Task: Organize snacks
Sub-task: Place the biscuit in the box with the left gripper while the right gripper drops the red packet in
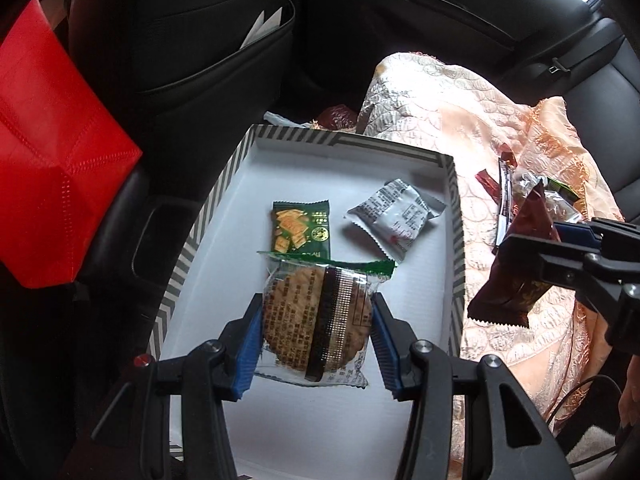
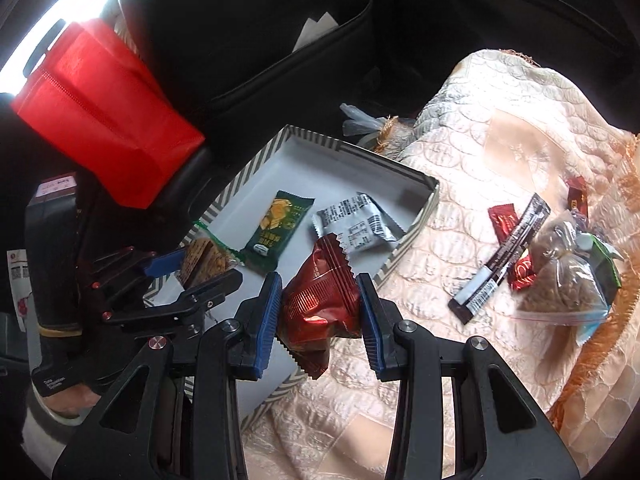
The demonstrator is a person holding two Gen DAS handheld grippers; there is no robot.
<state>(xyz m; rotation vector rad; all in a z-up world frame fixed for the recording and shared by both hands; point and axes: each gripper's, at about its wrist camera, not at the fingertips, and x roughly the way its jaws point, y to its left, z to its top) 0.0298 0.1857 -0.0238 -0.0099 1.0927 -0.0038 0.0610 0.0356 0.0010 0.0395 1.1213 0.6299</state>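
Round biscuit in a clear wrapper (image 1: 316,320): pinched between the blue pads of the left tongs (image 1: 317,322), held above the near part of the box's white floor. Wrapper's green-edged end points toward the far wall.

Dark red foil packet (image 2: 320,304): pinched by the right tongs (image 2: 319,312), crumpled at the middle, hanging over the box's right-hand wall where box meets blanket.

Box (image 1: 456,240): shallow, white inside, grey-and-white striped rim. Two snacks lie on its floor: a green cracker packet (image 1: 301,226) left of centre, a silver-white packet (image 1: 396,214) to its right near the right wall. They are close but apart.

Quilted peach blanket (image 2: 480,152): spread on the seat to the right of the box. Loose snacks lie on it in a cluster: a long black stick sachet (image 2: 500,256), small red sachets (image 2: 506,220), a clear bag of brown bits (image 2: 568,276).

Red bag (image 1: 52,160) stands left of the box, against the dark car seat back.
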